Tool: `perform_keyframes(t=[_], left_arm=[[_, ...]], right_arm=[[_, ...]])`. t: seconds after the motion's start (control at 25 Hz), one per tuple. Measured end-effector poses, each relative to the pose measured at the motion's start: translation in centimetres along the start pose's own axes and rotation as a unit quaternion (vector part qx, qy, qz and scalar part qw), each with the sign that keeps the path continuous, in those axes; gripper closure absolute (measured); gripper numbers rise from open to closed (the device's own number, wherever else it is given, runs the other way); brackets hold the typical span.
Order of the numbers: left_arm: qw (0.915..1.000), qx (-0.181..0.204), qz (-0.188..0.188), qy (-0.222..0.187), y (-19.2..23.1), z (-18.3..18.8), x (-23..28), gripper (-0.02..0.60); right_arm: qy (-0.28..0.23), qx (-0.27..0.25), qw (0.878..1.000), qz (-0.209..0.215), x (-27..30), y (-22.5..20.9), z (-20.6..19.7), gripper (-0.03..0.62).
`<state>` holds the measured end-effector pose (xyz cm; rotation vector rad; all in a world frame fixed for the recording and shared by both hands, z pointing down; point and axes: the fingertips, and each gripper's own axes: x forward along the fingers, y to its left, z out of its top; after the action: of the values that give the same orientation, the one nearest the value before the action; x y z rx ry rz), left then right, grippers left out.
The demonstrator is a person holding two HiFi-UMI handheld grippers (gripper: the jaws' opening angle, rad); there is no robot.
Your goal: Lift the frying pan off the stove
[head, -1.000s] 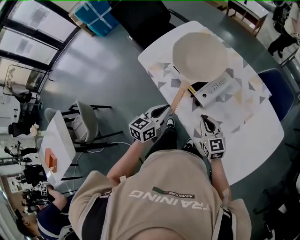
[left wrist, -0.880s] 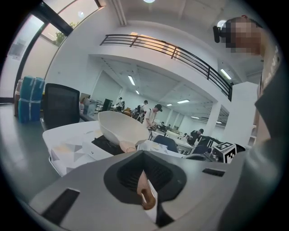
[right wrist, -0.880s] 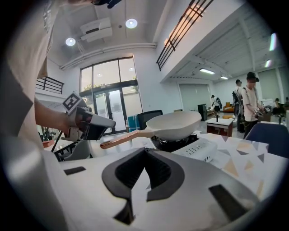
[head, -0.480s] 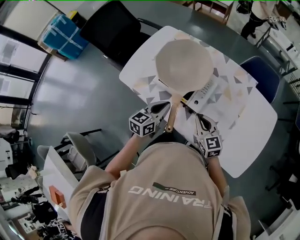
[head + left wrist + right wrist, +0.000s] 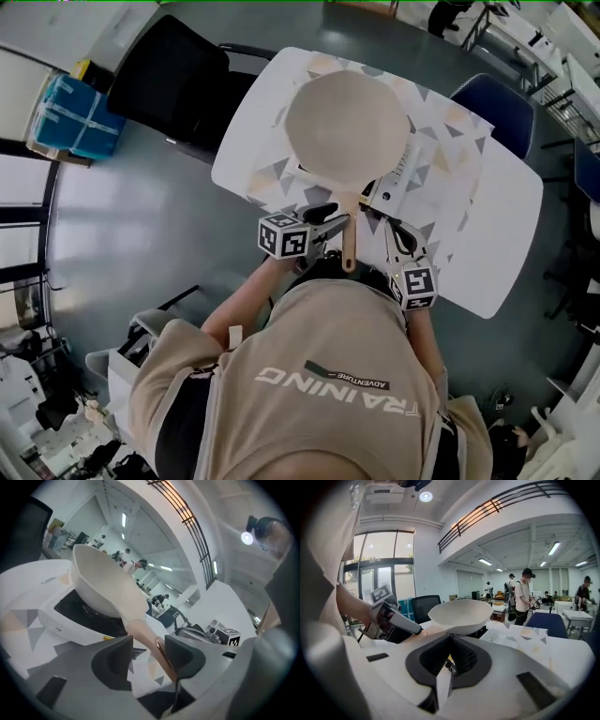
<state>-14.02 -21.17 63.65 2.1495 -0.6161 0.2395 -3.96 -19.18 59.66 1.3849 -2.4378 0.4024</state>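
Note:
A cream frying pan (image 5: 347,127) sits on a white stove (image 5: 392,183) on the table. Its pale handle (image 5: 349,246) points toward me. My left gripper (image 5: 336,222) is at the handle's left side. In the left gripper view the handle (image 5: 140,632) runs between the two fingers (image 5: 115,660), close to the right one; the jaws of my left gripper (image 5: 147,656) are opening and the pads do not press on it. My right gripper (image 5: 387,225) hovers just right of the handle by the stove's front. Its jaws (image 5: 450,660) are shut with nothing between them.
The white table (image 5: 497,206) has a patterned mat under the stove. A black chair (image 5: 173,84) stands at its far left, a blue chair (image 5: 492,98) at its far right. Blue crates (image 5: 70,117) sit on the floor. People stand in the background of the right gripper view.
My view has swung so the pan sits nearer the top centre. The left gripper has closed in on the handle's end. The right gripper stays near the stove's front.

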Motion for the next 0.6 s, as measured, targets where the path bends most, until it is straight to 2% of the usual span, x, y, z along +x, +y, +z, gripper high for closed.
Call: perform_keyframes(t=[0.16,0.32,0.6], left_arm=[[0.996,-0.058,-0.055,0.039,-0.4,-1.0,1.5,0.351],[0.9839,-0.124,-0.106,0.073,-1.0,-1.9,2.7,0.348],[0.9653,-0.209,-0.141,0.07,-0.8,-0.7,5.6,0.334]], right_arm=[[0.014,0.01,1.0,-0.023,-1.1,0.0,-1.2,0.589],[0.014,0.007,1.0,-0.026,-1.7,-0.5,-1.3,0.589],[0.013,0.001,1.0,-0.024,-2.8,-0.9,-1.3,0.589]])
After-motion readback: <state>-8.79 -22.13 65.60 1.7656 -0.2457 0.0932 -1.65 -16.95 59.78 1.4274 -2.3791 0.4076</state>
